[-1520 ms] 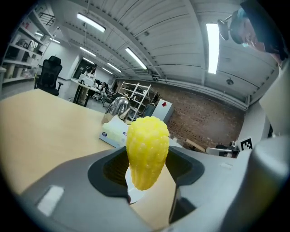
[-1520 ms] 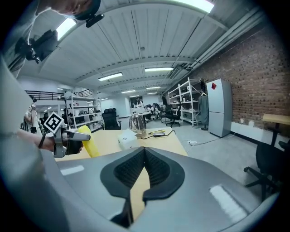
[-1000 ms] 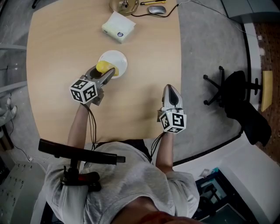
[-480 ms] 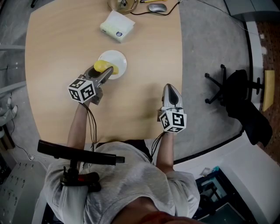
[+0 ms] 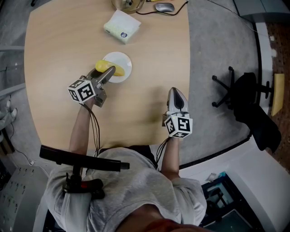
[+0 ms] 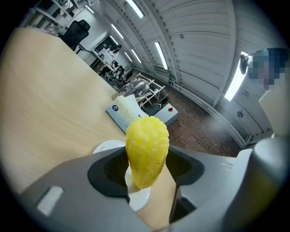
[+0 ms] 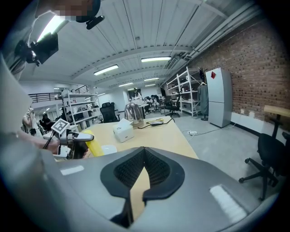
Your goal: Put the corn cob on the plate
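The yellow corn cob (image 5: 104,68) is held between the pads of my left gripper (image 5: 105,74), which is shut on it. It hangs over the left rim of the small white plate (image 5: 122,61). In the left gripper view the cob (image 6: 146,149) stands up between the dark pads, with the plate (image 6: 107,146) just beyond and below it. My right gripper (image 5: 176,92) lies on the table near the right edge, shut and holding nothing. From the right gripper view (image 7: 144,159) the cob (image 7: 93,144) and the plate (image 7: 109,148) show at the left.
A white tissue pack (image 5: 121,26) lies behind the plate. A metal kettle (image 5: 128,4) and a mouse (image 5: 164,7) sit at the table's far edge. A black office chair (image 5: 247,102) stands on the grey floor to the right.
My left gripper has rolled and drifted slightly left with the corn cob, which now lies more slanted over the plate's left rim. The right gripper has kept still.
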The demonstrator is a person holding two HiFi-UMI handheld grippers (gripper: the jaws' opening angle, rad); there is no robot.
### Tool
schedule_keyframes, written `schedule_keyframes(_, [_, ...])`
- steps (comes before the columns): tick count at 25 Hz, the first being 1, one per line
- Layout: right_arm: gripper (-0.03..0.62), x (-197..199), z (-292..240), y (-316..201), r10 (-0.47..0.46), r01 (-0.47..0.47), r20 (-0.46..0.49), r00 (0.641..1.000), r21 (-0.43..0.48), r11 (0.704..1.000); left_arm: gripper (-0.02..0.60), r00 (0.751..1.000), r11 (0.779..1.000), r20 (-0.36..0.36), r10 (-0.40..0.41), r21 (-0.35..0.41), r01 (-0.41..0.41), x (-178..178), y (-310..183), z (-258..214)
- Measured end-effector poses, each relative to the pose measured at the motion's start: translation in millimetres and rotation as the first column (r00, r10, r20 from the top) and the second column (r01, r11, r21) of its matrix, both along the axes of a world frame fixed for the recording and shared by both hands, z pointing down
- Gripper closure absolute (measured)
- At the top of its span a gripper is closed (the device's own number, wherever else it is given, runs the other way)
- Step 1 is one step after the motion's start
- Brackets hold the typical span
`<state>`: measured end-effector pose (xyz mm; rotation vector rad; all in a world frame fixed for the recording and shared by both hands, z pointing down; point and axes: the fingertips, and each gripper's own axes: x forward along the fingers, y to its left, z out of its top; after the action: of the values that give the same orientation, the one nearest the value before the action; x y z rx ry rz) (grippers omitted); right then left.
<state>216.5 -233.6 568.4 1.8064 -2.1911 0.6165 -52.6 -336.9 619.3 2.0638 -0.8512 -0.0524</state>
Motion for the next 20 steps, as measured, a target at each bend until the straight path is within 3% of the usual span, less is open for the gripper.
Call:
schedule_keyframes(8, [0.588, -0.9, 3.6, -1.5, 0.003, -0.003, -0.001, 1.000, -0.010, 1.000, 0.301, 0.996, 0.999, -0.088, -0.036, -0.044, 0.032, -3.1, -6.0, 7.7])
schedule_keyframes(20, [0.588, -3.9, 11.9, -7.6, 0.000, 0.000, -0.002, 1.000, -0.019, 1.000, 0.282, 1.000, 1.000, 0.027, 0.014, -0.009, -0.013, -3.9, -7.8, 20.2])
